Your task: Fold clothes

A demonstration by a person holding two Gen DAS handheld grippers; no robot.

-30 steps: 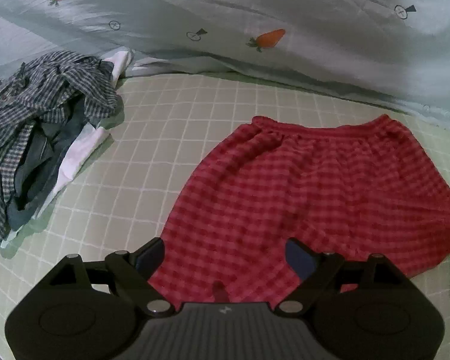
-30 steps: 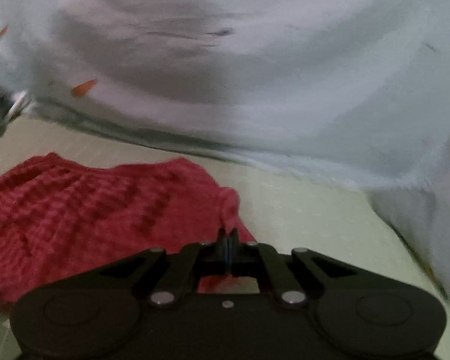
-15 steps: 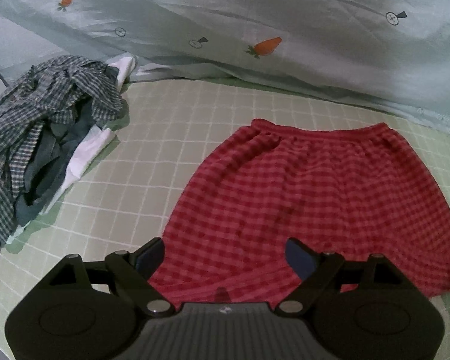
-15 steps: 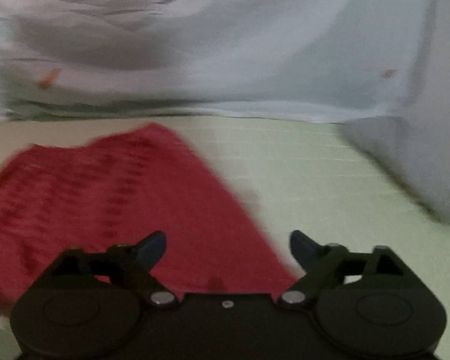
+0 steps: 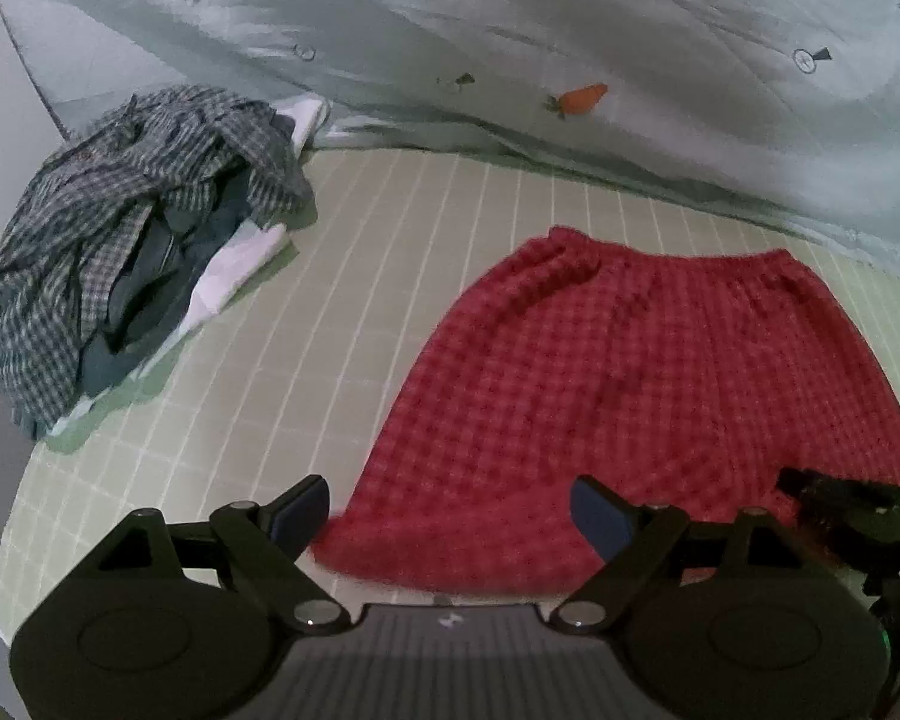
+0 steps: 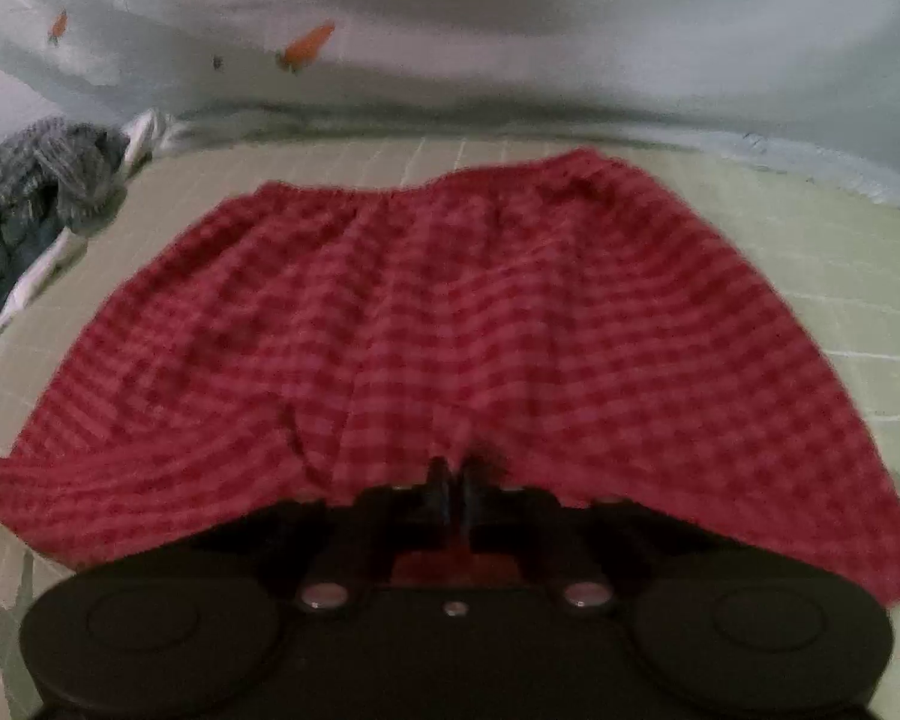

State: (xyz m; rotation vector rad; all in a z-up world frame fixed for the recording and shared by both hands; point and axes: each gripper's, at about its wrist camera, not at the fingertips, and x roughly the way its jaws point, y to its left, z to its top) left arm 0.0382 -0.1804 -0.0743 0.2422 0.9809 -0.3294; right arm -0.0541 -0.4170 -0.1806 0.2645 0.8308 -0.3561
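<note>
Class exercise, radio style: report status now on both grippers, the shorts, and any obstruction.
Left gripper open, at hem corner. Right gripper shut on red checked shorts, lower hem. Shorts flat on green grid sheet. Plaid clothes pile off left, apart.

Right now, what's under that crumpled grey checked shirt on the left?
Under the checked shirt lie dark blue-grey clothes and something white, all on the green grid sheet. How many garments, and whatever lies deeper in the pile, is covered.
</note>
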